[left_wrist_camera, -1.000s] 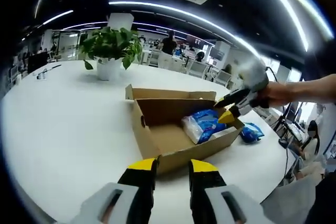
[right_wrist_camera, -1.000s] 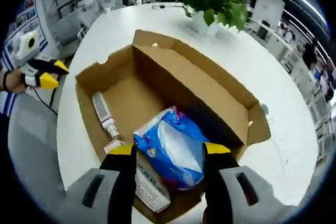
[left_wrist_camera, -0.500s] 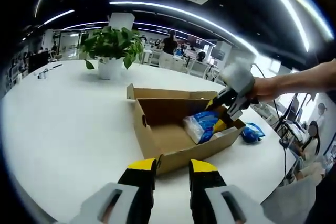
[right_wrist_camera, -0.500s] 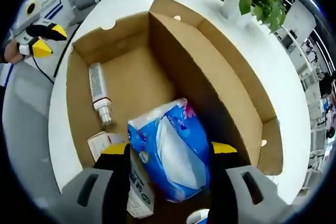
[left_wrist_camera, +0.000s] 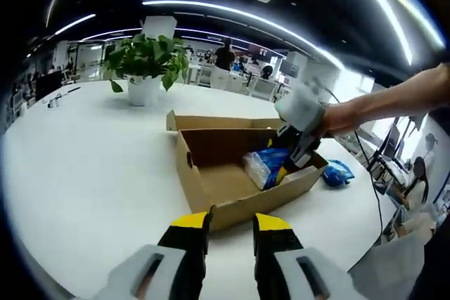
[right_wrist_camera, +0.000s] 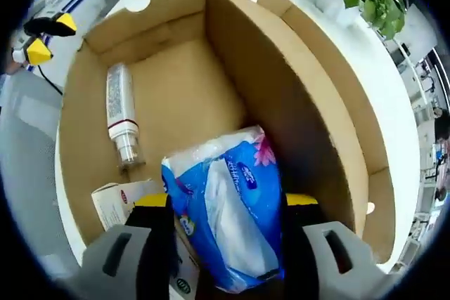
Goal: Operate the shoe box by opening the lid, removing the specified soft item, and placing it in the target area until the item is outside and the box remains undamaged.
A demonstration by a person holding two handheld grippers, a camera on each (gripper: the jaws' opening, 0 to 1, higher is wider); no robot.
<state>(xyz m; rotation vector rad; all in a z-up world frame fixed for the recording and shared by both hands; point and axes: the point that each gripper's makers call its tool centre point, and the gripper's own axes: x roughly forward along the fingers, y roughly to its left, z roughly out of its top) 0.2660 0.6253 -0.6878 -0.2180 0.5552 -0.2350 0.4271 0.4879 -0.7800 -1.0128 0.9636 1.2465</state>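
While your left gripper (left_wrist_camera: 232,224) hangs back over the white table (left_wrist_camera: 84,166) with its jaws a narrow gap apart and nothing between them, keep it there, short of the shoe box (left_wrist_camera: 232,173); in the left gripper view its job looks to me like steadying the near wall if the box slides. From this side you see the right gripper (left_wrist_camera: 292,152) dipped into the box's far end, over the blue tissue pack (left_wrist_camera: 267,166). The lid is already folded back behind the box. A second blue packet (left_wrist_camera: 337,173) lies on the table just beyond the box's far end, and a potted plant (left_wrist_camera: 146,68) stands well behind.

In the right gripper view, your jaws straddle the tissue pack (right_wrist_camera: 228,209), one yellow tip on each side, spread about as wide as the pack. Whether the pads already touch the wrapper I cannot tell, since the pack bulges over them. Close gently across its width, squeeze only until the plastic gives, then lift straight up so it clears the tall cardboard wall on its right without catching it. Inside the box (right_wrist_camera: 309,96) the pack lies against that wall; a small white carton (right_wrist_camera: 123,198) sits touching it on the left, partly under it, and a capped tube (right_wrist_camera: 119,114) lies apart on the bare floor. The left gripper (right_wrist_camera: 39,36) shows outside the box's far corner.
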